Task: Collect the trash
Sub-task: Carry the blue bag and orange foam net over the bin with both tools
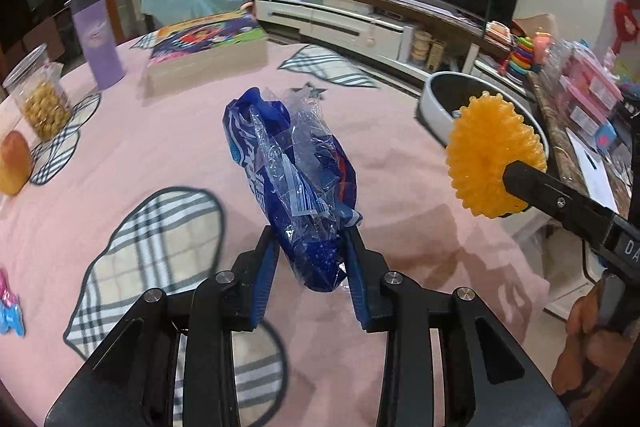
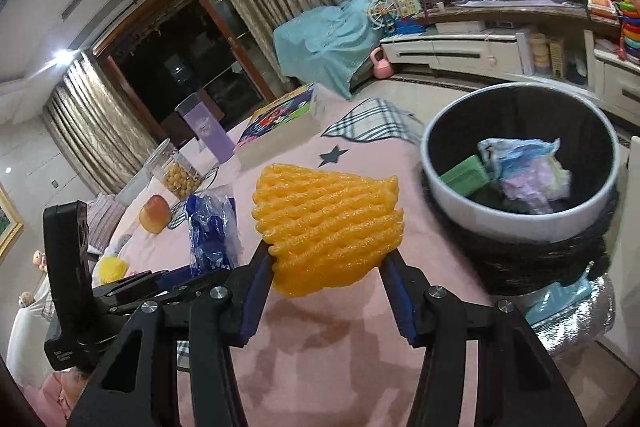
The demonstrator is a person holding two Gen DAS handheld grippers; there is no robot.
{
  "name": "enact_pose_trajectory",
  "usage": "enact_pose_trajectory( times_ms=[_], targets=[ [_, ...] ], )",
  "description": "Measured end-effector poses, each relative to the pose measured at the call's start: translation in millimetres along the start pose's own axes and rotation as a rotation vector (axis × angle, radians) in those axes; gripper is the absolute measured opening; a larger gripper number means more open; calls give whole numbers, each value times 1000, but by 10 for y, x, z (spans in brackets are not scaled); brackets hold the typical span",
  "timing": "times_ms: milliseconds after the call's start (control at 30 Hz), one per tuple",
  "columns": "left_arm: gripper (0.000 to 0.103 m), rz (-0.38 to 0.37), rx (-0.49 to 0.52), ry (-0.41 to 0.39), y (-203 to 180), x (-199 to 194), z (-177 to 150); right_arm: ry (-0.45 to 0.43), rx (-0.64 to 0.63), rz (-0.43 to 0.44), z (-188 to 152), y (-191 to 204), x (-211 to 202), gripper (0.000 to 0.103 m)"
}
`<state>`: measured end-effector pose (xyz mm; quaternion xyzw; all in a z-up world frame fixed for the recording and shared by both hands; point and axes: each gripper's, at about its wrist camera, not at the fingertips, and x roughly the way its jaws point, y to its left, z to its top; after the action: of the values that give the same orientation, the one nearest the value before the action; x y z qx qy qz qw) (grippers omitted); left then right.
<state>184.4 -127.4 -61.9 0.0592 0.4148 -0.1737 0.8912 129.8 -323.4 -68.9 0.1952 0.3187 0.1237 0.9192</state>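
My left gripper (image 1: 310, 239) is shut on a crumpled blue and clear plastic wrapper (image 1: 292, 179), held above the pink tablecloth (image 1: 160, 155). My right gripper (image 2: 326, 259) is shut on a yellow foam fruit net (image 2: 328, 227), held above the table. The net also shows in the left wrist view (image 1: 496, 159), in front of the white-rimmed trash bin (image 1: 434, 107). In the right wrist view the bin (image 2: 520, 215) stands at the right past the table edge and holds a green box and crumpled wrappers. The wrapper (image 2: 212, 227) and left gripper (image 2: 188, 275) show at the left.
A purple tumbler (image 1: 98, 43), a clear jar of snacks (image 1: 40, 99), an apple (image 1: 14, 163) and a picture-book box (image 1: 208, 47) stand on the far and left side of the table. A TV cabinet (image 1: 352, 23) is behind.
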Motion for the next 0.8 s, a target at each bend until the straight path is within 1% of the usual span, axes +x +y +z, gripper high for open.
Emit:
enact_pose_trajectory(
  times_ms=[300,533,800],
  targets=[
    [32,-35,55,-9,-322,21,118,-40,38,-41,32,-247,-211,54],
    [32,-37,101,-2,-523,97,164,-79,61,-74,97,-427,-379,54],
    [32,-51,128,2,-698,171,245,-101,81,-110,175,-612,-481,54]
  ],
)
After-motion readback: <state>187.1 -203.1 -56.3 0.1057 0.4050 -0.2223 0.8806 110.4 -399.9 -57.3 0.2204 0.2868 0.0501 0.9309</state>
